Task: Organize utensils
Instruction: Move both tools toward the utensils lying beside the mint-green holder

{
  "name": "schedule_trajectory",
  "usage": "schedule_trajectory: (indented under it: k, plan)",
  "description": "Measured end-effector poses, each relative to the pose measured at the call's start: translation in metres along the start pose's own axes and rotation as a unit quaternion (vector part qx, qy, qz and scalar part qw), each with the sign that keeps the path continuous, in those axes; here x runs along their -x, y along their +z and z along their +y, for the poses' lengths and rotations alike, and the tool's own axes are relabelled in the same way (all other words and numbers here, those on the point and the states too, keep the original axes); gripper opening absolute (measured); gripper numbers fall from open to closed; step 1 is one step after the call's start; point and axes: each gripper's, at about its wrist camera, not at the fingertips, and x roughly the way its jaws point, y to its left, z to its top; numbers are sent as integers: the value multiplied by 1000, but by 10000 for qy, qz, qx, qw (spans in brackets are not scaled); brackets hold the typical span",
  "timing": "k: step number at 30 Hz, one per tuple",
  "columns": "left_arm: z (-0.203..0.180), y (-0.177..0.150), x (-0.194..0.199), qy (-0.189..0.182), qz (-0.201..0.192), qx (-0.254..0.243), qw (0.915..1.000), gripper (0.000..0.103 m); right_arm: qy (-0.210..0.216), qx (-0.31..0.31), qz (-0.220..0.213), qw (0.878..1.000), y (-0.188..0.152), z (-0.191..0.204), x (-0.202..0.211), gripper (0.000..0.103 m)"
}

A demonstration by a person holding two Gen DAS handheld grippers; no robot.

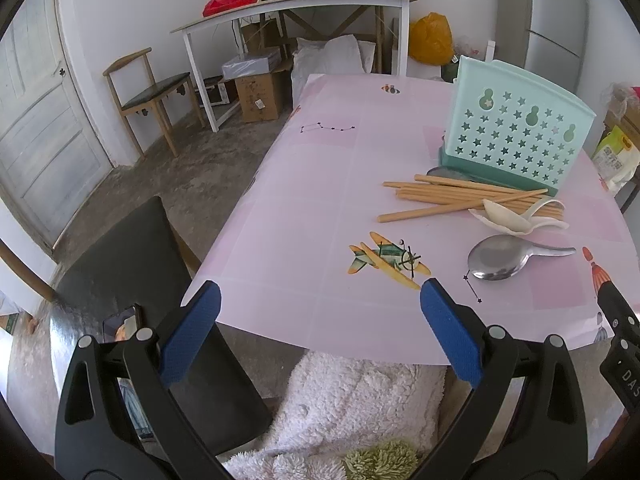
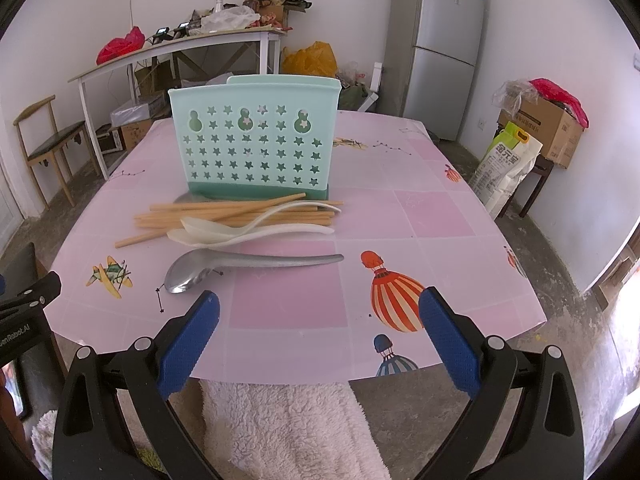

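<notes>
Behind chopsticks, half-hidden spoon

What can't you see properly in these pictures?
- Inside of the mint holder: both views show only its star-holed wall, so its contents and compartments are hidden.
- Chopsticks: the white spoons lie over them, so no sure count.
- A grey utensil behind the chopsticks: mostly hidden, type unclear.
- Left gripper and right gripper: open, empty.
</notes>
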Motion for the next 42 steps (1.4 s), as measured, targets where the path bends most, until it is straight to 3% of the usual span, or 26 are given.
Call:
schedule_trajectory:
  k: [30,42]
  plan:
    - [3,3,-10,49,-41,-59,10000,96,-10,44,102,9999,-4,0,-11,97]
    - [-1,6,-33,-573,98,-126,9982,96,-34,190,425,9989,-1,6,-42,97]
